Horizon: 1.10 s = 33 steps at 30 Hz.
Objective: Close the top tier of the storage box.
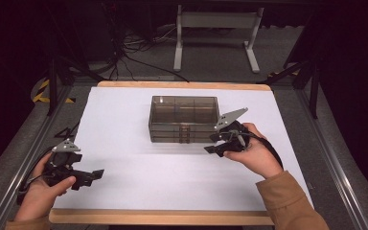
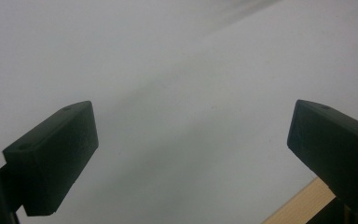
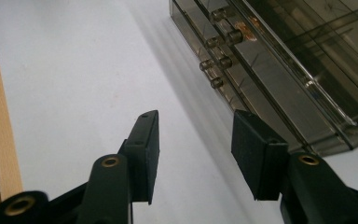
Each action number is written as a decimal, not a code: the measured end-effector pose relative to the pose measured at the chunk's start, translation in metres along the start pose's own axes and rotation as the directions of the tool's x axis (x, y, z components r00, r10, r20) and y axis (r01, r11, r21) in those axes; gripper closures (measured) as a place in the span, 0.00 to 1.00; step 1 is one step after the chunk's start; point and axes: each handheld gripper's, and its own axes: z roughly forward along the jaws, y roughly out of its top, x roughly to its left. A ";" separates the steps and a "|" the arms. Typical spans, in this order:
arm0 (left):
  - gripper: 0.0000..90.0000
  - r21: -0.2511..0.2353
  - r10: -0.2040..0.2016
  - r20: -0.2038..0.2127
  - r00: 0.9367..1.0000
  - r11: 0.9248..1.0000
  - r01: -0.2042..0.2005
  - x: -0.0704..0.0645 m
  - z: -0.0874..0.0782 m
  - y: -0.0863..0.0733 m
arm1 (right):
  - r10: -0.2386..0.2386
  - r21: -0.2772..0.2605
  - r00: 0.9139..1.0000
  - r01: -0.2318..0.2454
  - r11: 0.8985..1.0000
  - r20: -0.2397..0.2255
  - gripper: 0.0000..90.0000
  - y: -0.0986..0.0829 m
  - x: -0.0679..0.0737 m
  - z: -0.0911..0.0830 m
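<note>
A smoky see-through drawer box (image 1: 184,119) stands on the white counter (image 1: 124,143), a little beyond its middle, with its drawer fronts and small round knobs facing the person. The right gripper (image 1: 214,148) hovers just beside the box's near right corner, held in the person's right hand (image 1: 254,153), its grey plate tilted up toward the box. In the right gripper view its jaws stand apart with bare counter between them, and the drawer knobs (image 3: 219,60) sit up ahead of the jaws; the right-hand jaw looks very close to the box's lower edge, though I cannot tell whether it touches. The left gripper (image 1: 93,175) rests low at the near left part of the counter, well apart from the box, gripped in the left hand (image 1: 40,191). In the left gripper view its jaws are spread wide over plain white surface, with a strip of the counter's wooden edge (image 2: 303,203) showing at the lower right.
</note>
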 end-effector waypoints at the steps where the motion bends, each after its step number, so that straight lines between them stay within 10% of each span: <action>1: 0.03 0.001 0.001 -0.001 1.000 1.000 -0.001 0.000 0.001 0.000 | 0.007 -0.001 1.000 -0.007 1.000 -0.001 0.57 -0.003 0.000 -0.002; 33: 0.03 0.024 -0.005 -0.002 1.000 1.000 0.005 0.002 0.009 0.001 | 0.178 -0.074 0.976 -0.170 0.983 0.124 0.37 -0.079 -0.004 -0.019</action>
